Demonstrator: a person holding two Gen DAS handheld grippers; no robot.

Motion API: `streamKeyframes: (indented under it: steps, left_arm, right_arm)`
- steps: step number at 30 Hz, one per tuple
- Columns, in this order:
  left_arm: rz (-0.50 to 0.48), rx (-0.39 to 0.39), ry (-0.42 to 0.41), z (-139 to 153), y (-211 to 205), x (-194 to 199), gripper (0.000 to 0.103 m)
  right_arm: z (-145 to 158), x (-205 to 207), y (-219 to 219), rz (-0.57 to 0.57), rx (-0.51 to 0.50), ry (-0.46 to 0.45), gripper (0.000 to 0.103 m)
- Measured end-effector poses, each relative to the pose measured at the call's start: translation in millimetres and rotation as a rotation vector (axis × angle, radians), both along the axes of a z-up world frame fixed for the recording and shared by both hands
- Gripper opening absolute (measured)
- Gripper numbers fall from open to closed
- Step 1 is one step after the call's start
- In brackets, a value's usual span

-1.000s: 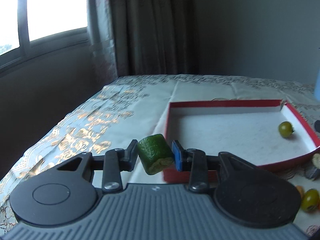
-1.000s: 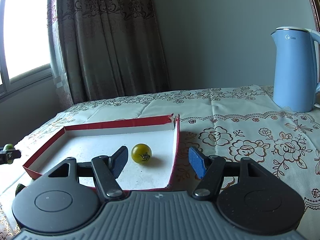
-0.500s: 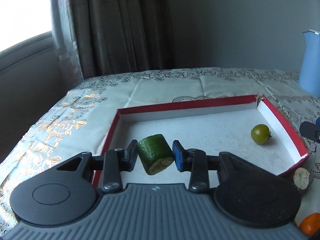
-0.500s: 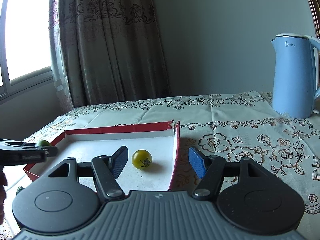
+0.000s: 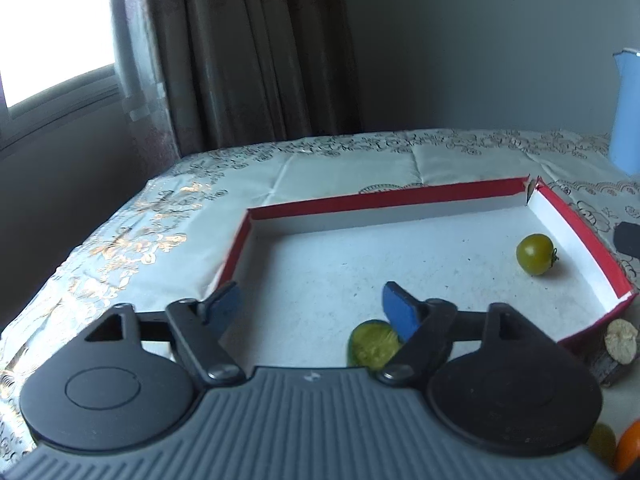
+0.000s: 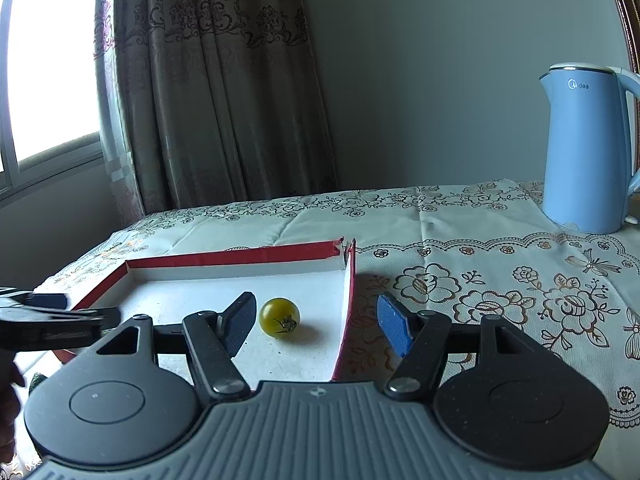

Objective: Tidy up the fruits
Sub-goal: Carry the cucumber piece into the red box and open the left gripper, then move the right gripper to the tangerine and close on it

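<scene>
Left wrist view: the left claw [image 5: 310,306] is seen opening above the red tray [image 5: 384,196], and the green cucumber piece [image 5: 374,344] lies freed on the tray floor beside one pad, gripped by nothing. A small tomato [image 5: 535,254] is kept there too. The right claw [image 6: 316,322] is held half-spread and empty, probably waiting.

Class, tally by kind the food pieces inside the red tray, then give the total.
Cherry tomato: 1
Cucumber piece: 1
Total in the red tray: 2
</scene>
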State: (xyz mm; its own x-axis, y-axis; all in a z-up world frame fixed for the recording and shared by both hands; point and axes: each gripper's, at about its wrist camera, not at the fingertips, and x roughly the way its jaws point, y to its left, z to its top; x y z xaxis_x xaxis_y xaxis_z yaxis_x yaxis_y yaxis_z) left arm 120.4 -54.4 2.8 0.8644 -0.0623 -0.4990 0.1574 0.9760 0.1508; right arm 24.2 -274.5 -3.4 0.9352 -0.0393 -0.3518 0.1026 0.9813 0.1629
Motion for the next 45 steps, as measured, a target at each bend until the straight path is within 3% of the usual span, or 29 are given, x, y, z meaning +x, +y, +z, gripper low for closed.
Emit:
streamKeyframes:
  steps: [1, 2, 4, 9, 14, 21, 24, 32, 36, 42, 45]
  left_arm:
    - [0.005, -0.012, -0.023, 3, 7, -9, 0.095]
    - [0.015, -0.022, -0.05, 5, 16, -19, 0.098]
    - [0.045, -0.026, -0.092, 7, 34, -36, 0.1]
    - [0.122, -0.064, -0.132, 6, 83, -65, 0.1]
    - [0.191, -0.066, -0.083, -4, 118, -67, 0.103]
    - [0.201, -0.072, -0.026, -27, 131, -63, 0.103]
    - [0.209, -0.128, -0.021, -26, 140, -63, 0.103]
    - [0.248, -0.213, 0.111, -38, 159, -50, 0.103]
    - [0.244, -0.16, 0.136, -40, 151, -47, 0.103]
    - [0.239, -0.116, 0.14, -41, 145, -48, 0.103]
    - [0.244, -0.122, 0.154, -42, 147, -47, 0.103]
  right_arm:
    - [0, -1, 0, 0.0, 0.003, -0.002, 0.067]
    - [0, -2, 0, 0.001, 0.006, -0.004, 0.067]
    - [0, -3, -1, 0.002, 0.014, 0.005, 0.074]
    - [5, -17, 3, -0.018, -0.012, -0.008, 0.075]
    - [13, -51, 14, 0.049, -0.012, 0.006, 0.075]
    - [-5, -115, 27, 0.105, -0.07, 0.083, 0.082]
    - [-15, -121, 31, 0.111, -0.117, 0.114, 0.082]
    - [-29, -104, 46, 0.168, -0.147, 0.176, 0.081]
    - [-34, -92, 45, 0.177, -0.128, 0.207, 0.074]
    - [-34, -85, 53, 0.232, -0.121, 0.212, 0.043]
    - [-35, -85, 59, 0.226, -0.146, 0.205, 0.043]
